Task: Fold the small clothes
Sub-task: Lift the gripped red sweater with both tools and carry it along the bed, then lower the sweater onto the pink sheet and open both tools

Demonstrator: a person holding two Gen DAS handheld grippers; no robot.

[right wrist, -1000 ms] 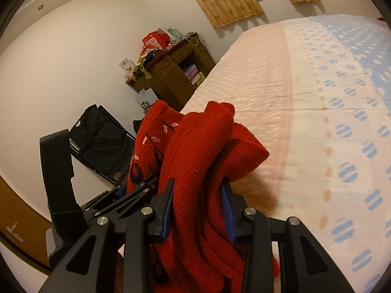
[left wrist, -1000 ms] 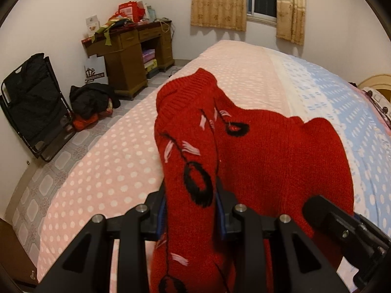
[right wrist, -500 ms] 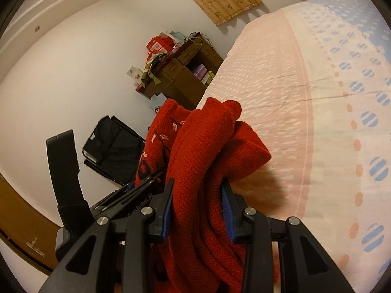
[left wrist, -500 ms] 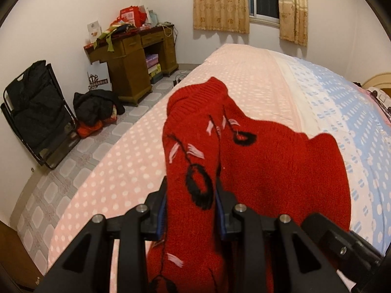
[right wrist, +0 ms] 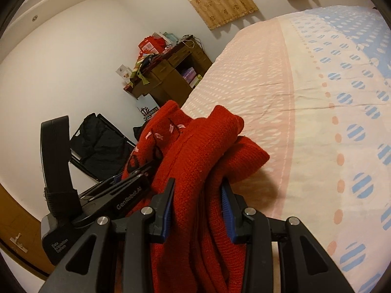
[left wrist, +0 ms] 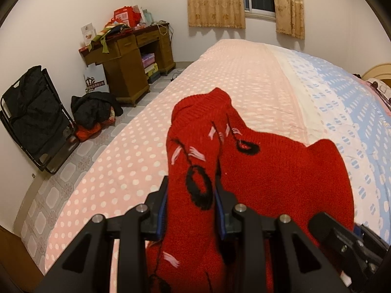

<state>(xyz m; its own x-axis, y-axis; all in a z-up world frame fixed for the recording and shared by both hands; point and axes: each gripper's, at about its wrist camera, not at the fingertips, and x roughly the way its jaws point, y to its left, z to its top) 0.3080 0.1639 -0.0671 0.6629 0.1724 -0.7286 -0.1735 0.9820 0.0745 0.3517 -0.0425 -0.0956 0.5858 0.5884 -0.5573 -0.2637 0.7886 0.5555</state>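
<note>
A small red knitted sweater (left wrist: 264,171) with black and white stitching hangs bunched above the bed, held by both grippers. My left gripper (left wrist: 191,190) is shut on a thick fold of it that carries a black ring pattern. In the right wrist view the same red sweater (right wrist: 202,151) fills the jaws of my right gripper (right wrist: 198,190), which is shut on a doubled-over wad of it. The left gripper's black body (right wrist: 117,195) sits close beside it on the left. The lower part of the garment is hidden behind the gripper frames.
The bed (left wrist: 256,78) with a pink dotted and blue dotted sheet stretches ahead. Left of it, on a tiled floor, stand a wooden desk (left wrist: 127,56) piled with items, a black folding chair (left wrist: 31,114) and a dark clothes heap (left wrist: 95,109).
Both grippers have drifted a little along the bed with the sweater still held; the right one has sunk slightly. The grips have not changed.
</note>
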